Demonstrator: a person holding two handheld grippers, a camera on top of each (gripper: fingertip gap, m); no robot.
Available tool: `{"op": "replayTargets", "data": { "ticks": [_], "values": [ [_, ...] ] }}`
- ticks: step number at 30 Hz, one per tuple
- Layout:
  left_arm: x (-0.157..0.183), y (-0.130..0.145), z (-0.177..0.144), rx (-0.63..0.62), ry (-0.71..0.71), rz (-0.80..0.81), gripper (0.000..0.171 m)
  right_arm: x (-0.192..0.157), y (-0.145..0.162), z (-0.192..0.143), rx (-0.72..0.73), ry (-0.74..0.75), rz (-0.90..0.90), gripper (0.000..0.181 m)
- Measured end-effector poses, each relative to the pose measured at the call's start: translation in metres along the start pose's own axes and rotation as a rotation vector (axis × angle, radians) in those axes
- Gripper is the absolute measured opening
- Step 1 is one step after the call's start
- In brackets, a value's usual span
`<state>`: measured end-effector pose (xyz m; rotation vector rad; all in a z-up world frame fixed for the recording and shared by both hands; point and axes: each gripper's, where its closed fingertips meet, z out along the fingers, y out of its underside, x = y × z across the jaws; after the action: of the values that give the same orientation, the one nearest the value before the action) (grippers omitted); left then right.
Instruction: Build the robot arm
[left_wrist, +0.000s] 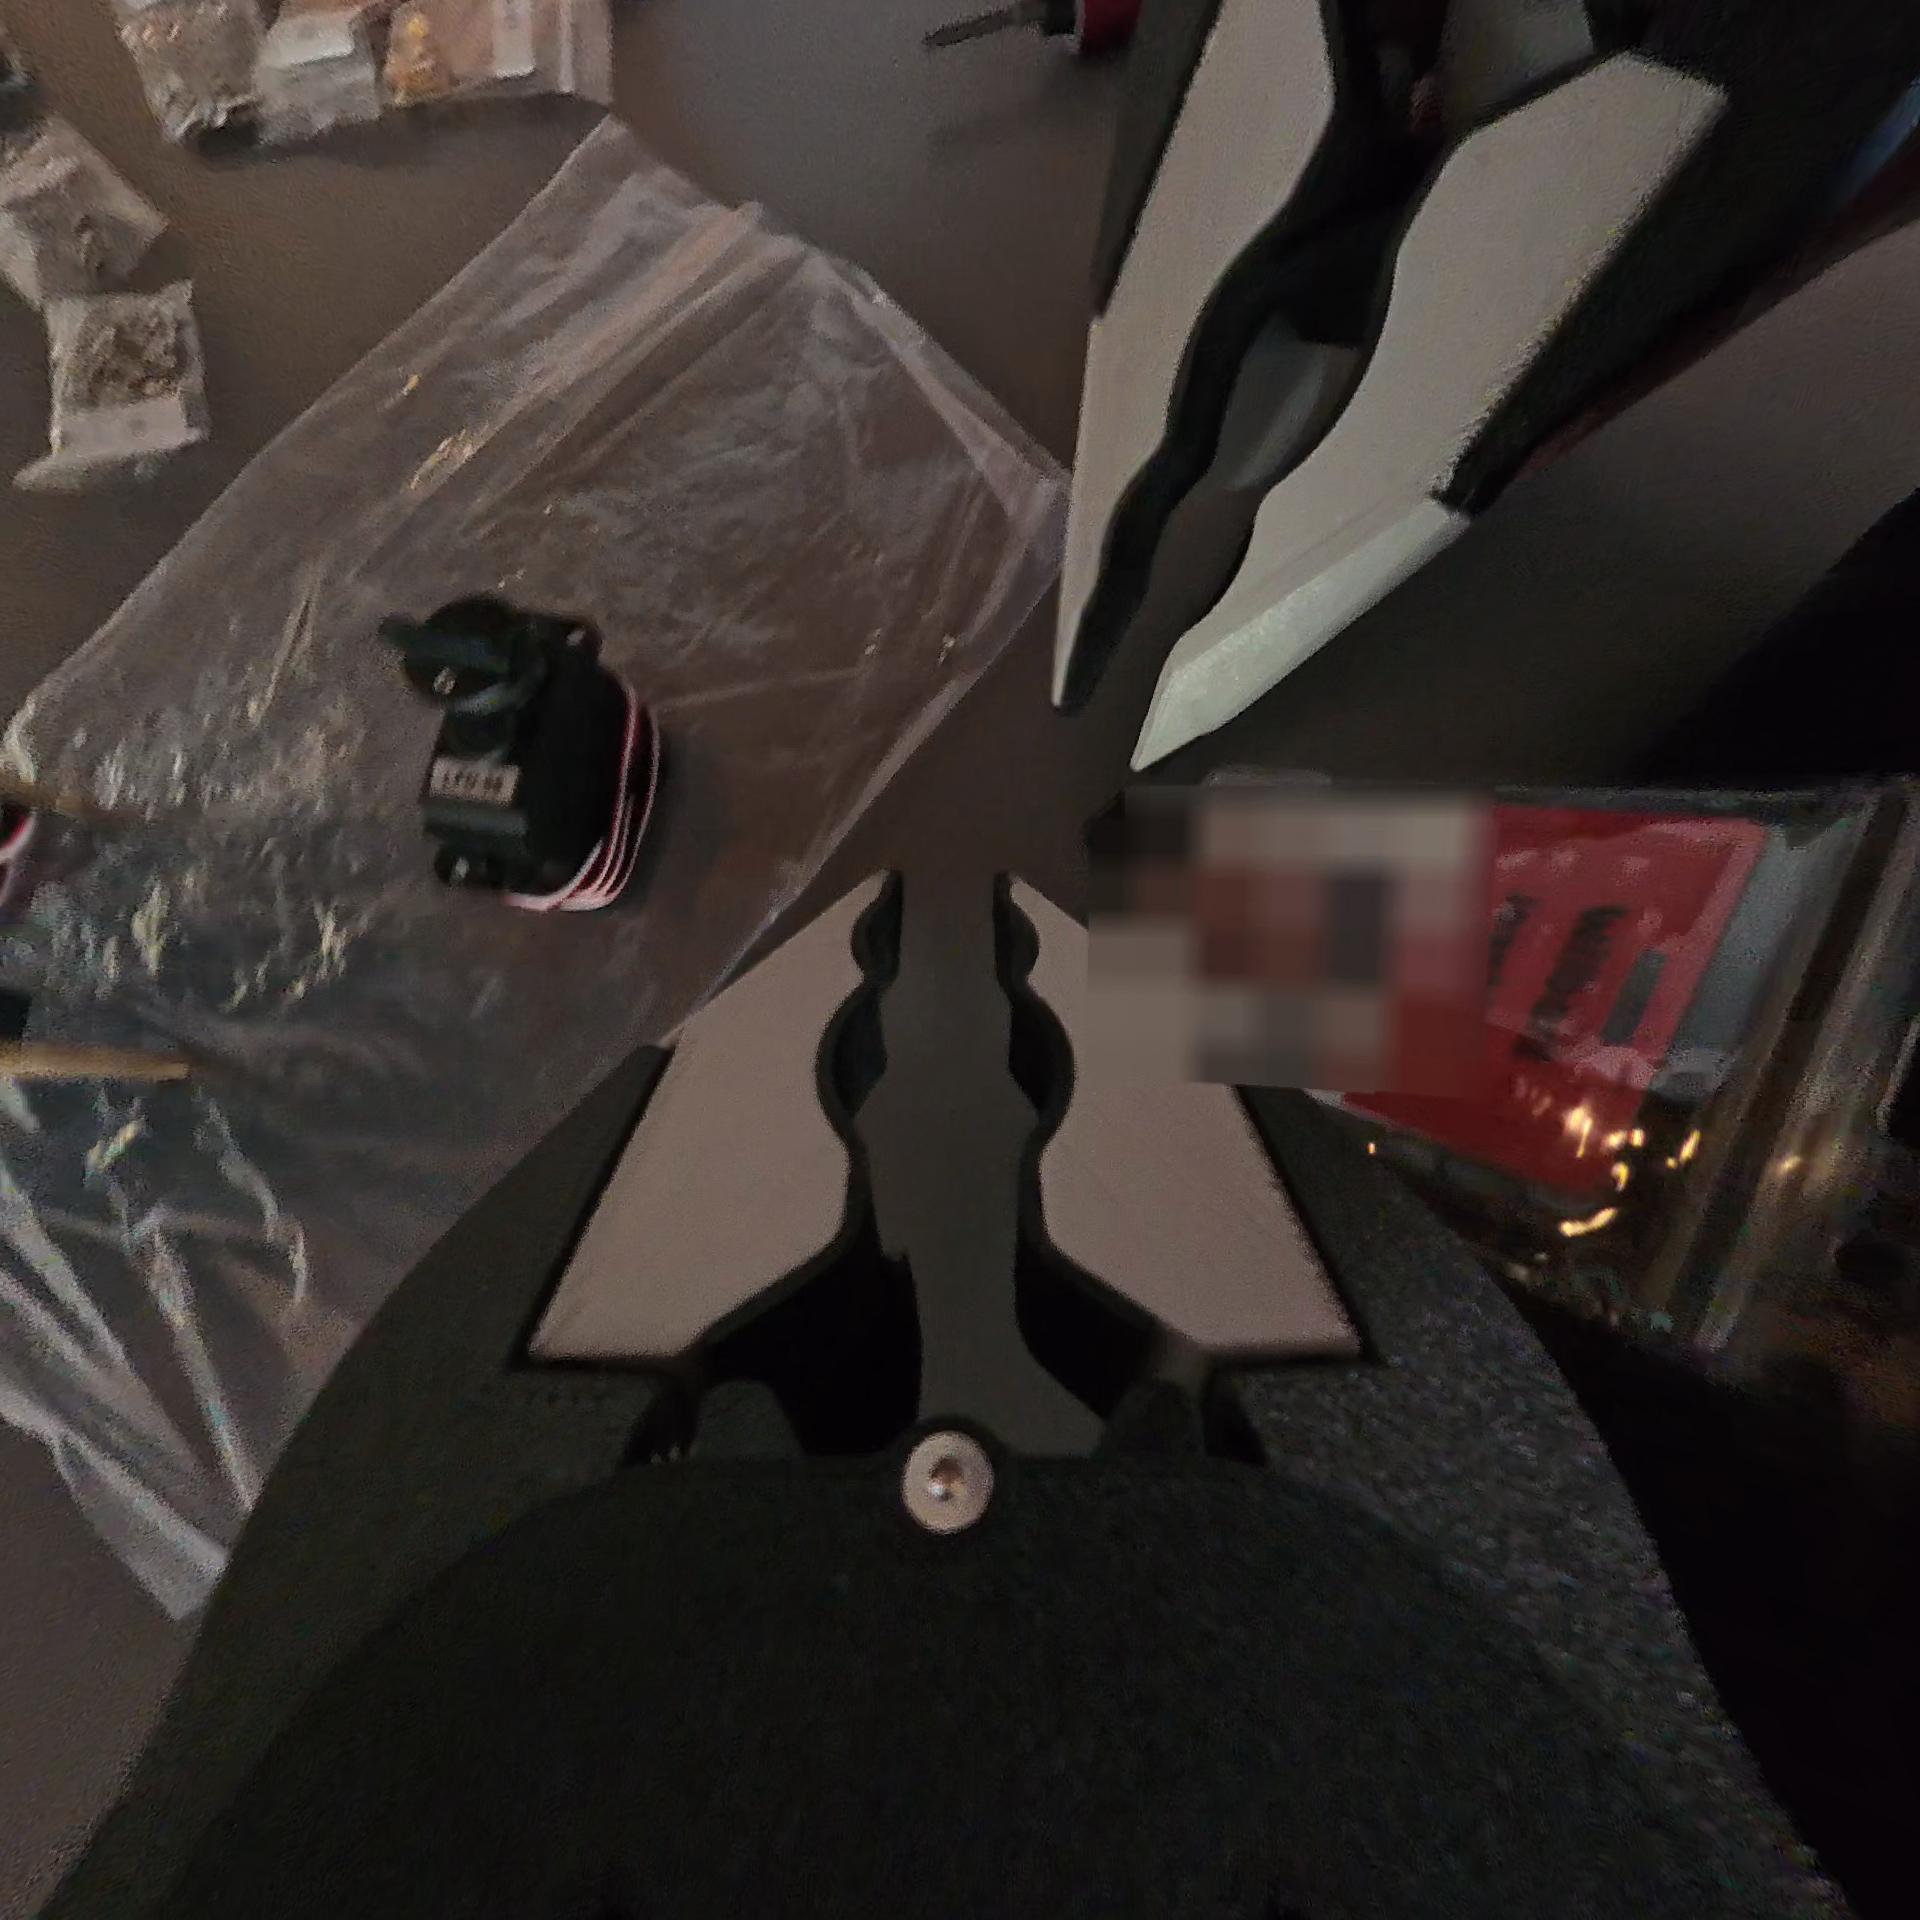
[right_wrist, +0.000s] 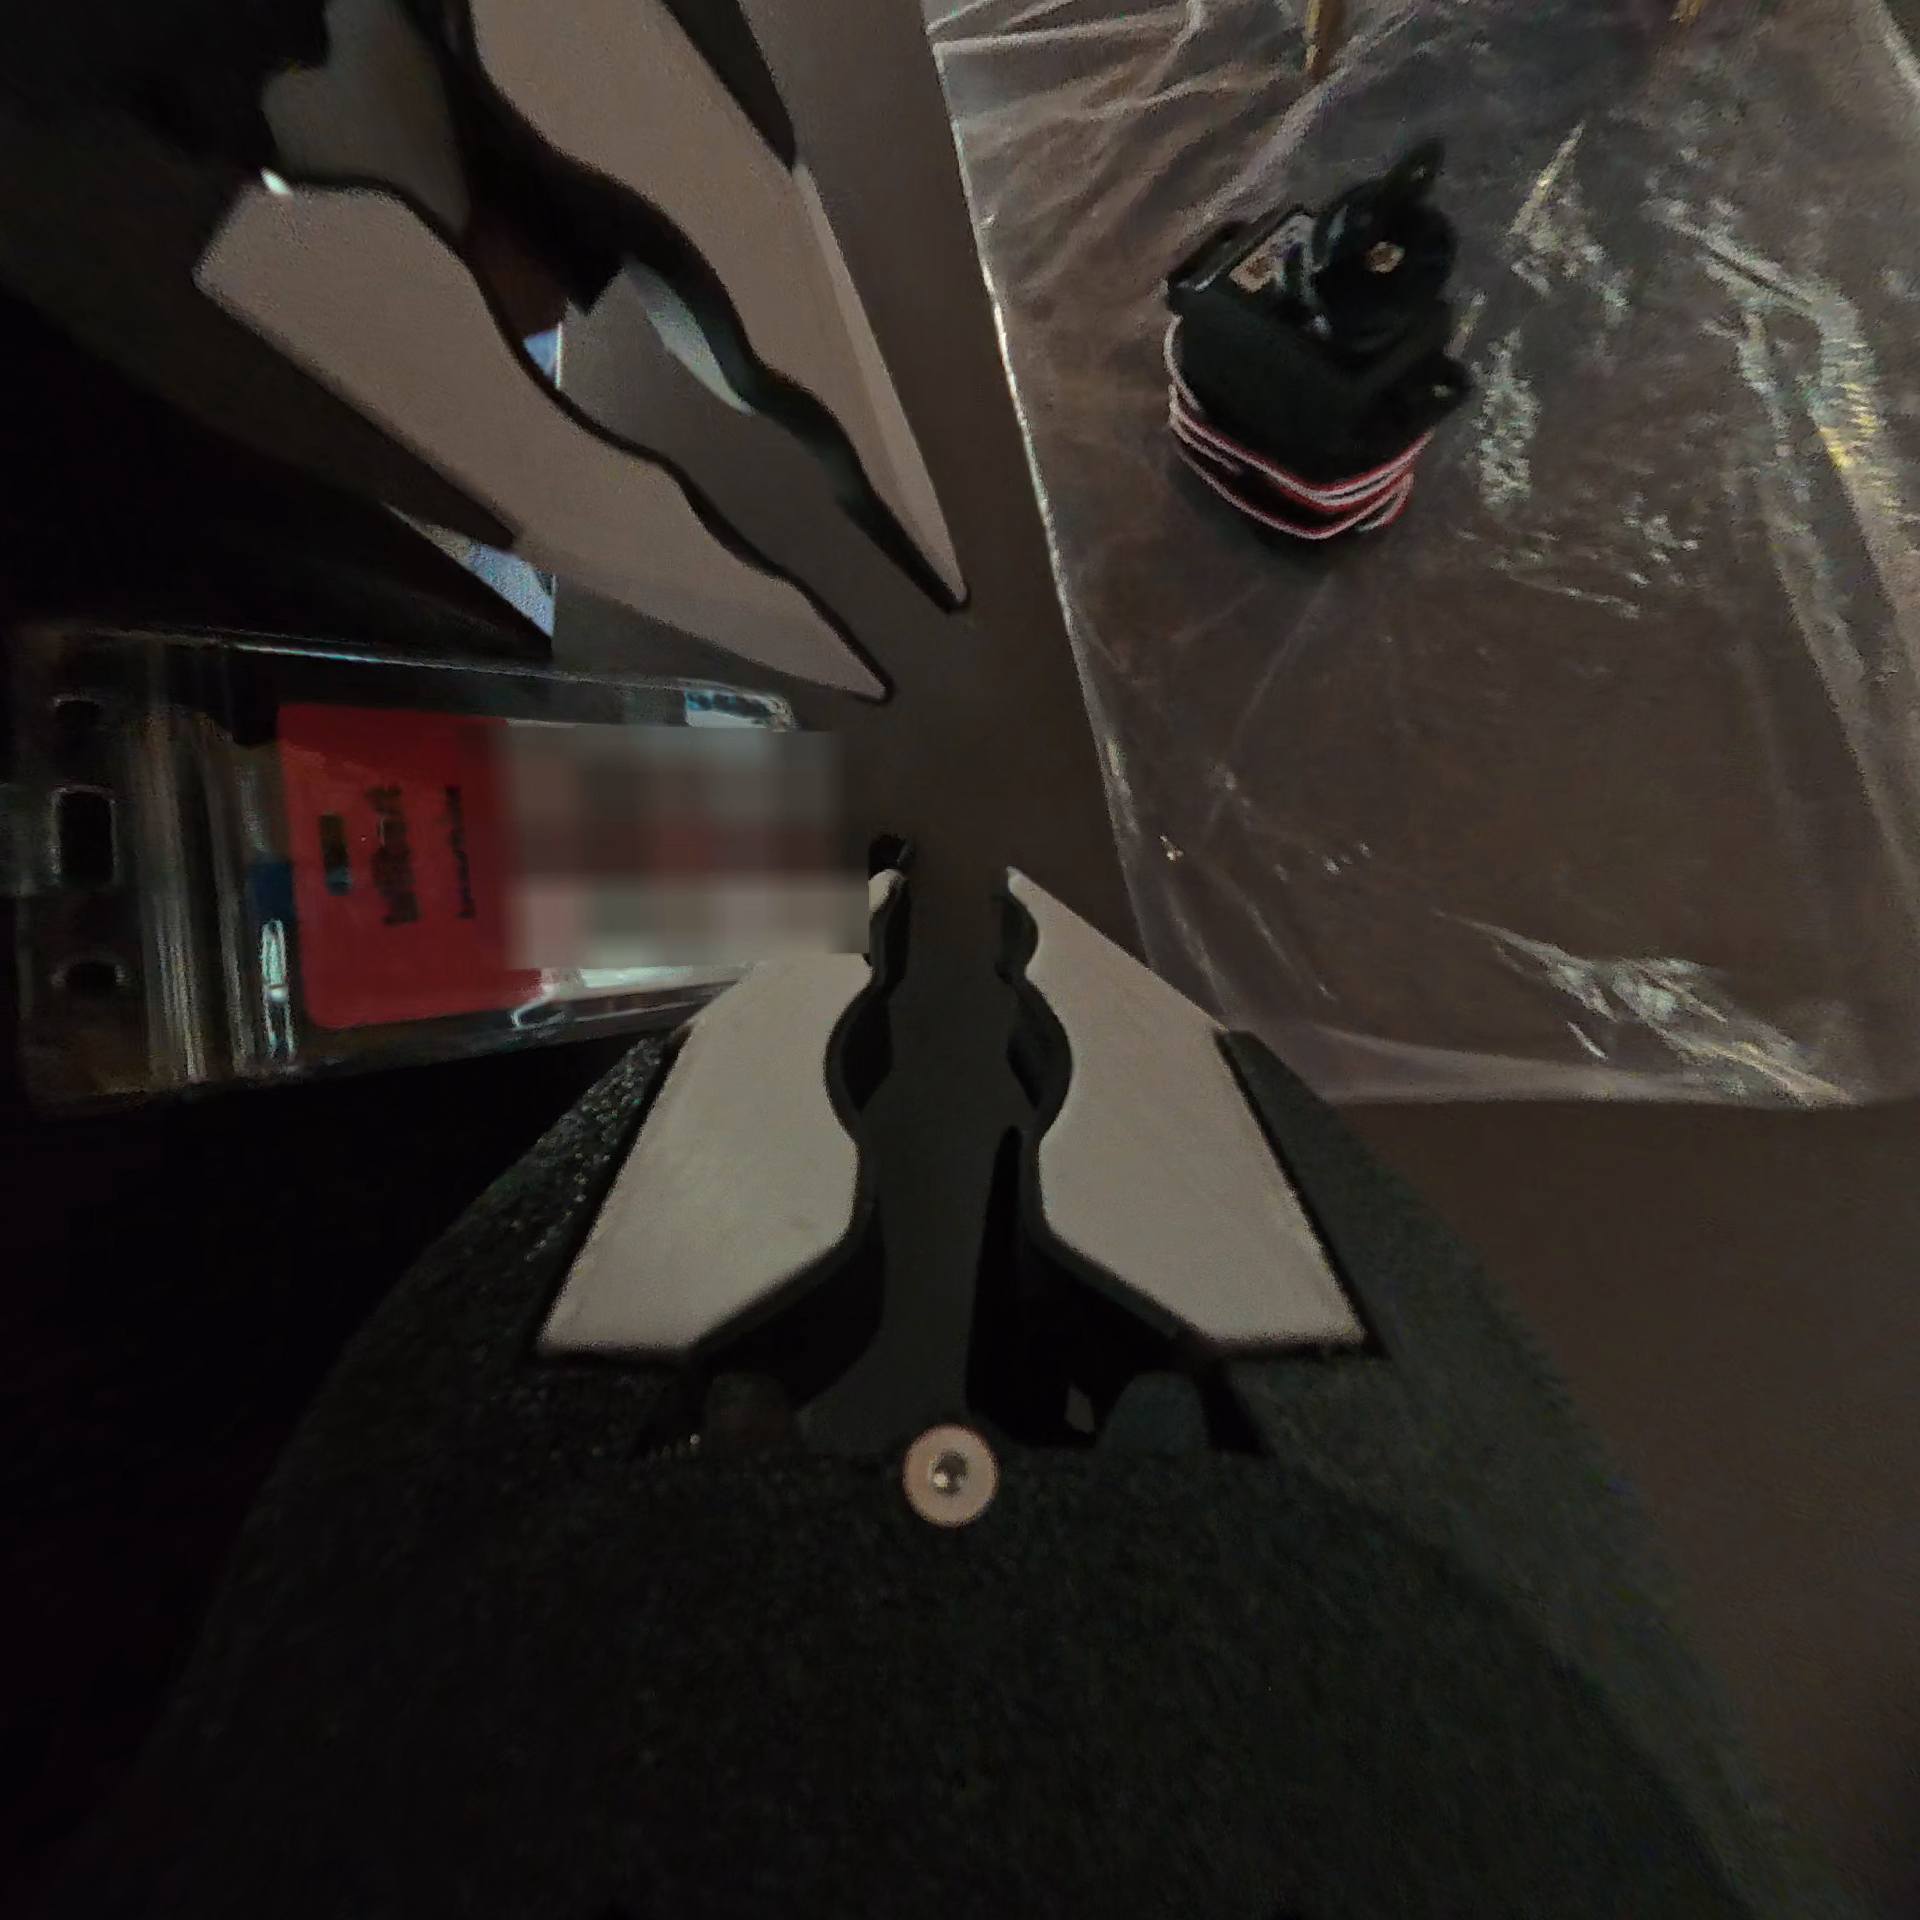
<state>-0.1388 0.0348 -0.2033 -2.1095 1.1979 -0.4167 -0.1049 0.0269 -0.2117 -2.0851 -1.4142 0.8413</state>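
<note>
Left tongs (left_wrist: 945, 883) apart, empty | right tongs (right_wrist: 951, 883) apart, empty | servo (left_wrist: 540, 758) on plastic bag (left_wrist: 727, 436), ahead-left of left tongs, nearer them | clear case (right_wrist: 156, 862) beside both tongs

Each camera sits just behind its own claw, tilted down at the table from close range. The left wrist view looks over the left claw (left_wrist: 945, 883); the right wrist view looks over the right claw (right_wrist: 951, 883). They face each other: both show the plastic bag (left_wrist: 582, 436) (right_wrist: 1507, 727), the servo motor (left_wrist: 540, 758) (right_wrist: 1320, 353) and the clear case (left_wrist: 1621, 987) (right_wrist: 312, 862).
</note>
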Motion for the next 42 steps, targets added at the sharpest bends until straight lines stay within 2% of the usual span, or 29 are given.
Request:
{"op": "replayTargets", "data": {
  "ticks": [1,6,13,15,18,20,22,24,26,31,33,35,37,42],
  "values": [
    [-0.002,0.004,-0.004,0.002,-0.005,-0.022,0.016,-0.001,0.001,0.003,-0.016,-0.012,0.003,0.014],
    [-0.007,0.018,-0.011,-0.005,-0.045,-0.029,0.016,-0.006,0.002,0.005,-0.046,-0.072,0.013,0.016],
    [-0.010,0.021,-0.015,0.022,-0.085,-0.015,0.016,-0.013,-0.001,0.013,-0.101,-0.061,-0.030,0.015],
    [-0.011,0.021,-0.018,0.037,-0.089,-0.018,0.016,-0.012,-0.001,0.016,-0.106,-0.053,-0.036,0.002],
    [-0.009,0.016,-0.024,0.082,-0.081,-0.008,0.017,-0.007,-0.003,0.017,-0.080,-0.063,0.072,0.002],
    [-0.008,0.007,-0.030,0.149,-0.079,0.015,0.022,-0.001,-0.015,0.012,0.015,-0.095,0.266,0.001],
    [-0.012,-0.010,-0.042,0.248,-0.131,0.058,0.033,0.002,-0.044,-0.001,0.215,-0.186,0.512,0.002],
    [-0.016,-0.028,-0.056,0.350,-0.194,0.110,0.036,-0.002,-0.081,-0.023,0.467,-0.410,0.796,0.002],
    [-0.019,-0.046,-0.068,0.433,-0.246,0.157,0.037,-0.009,-0.103,-0.037,0.608,-0.614,0.981,0.001],
    [-0.024,-0.079,-0.093,0.593,-0.281,0.169,0.035,-0.034,-0.128,-0.044,0.692,-0.811,1.070,0.001],
    [-0.015,-0.078,-0.092,0.585,-0.198,0.191,0.029,-0.037,-0.134,-0.049,0.729,-0.882,1.099,0.001],
    [-0.014,-0.078,-0.094,0.598,-0.185,0.209,0.028,-0.039,-0.137,-0.053,0.767,-0.943,1.128,0.001],
    [-0.014,-0.078,-0.096,0.610,-0.183,0.219,0.023,-0.042,-0.134,-0.049,0.757,-0.938,1.132,0.001],
    [-0.015,-0.078,-0.096,0.600,-0.183,0.261,0.023,-0.038,-0.128,-0.044,0.742,-0.881,1.122,0.001]
  ]
}}
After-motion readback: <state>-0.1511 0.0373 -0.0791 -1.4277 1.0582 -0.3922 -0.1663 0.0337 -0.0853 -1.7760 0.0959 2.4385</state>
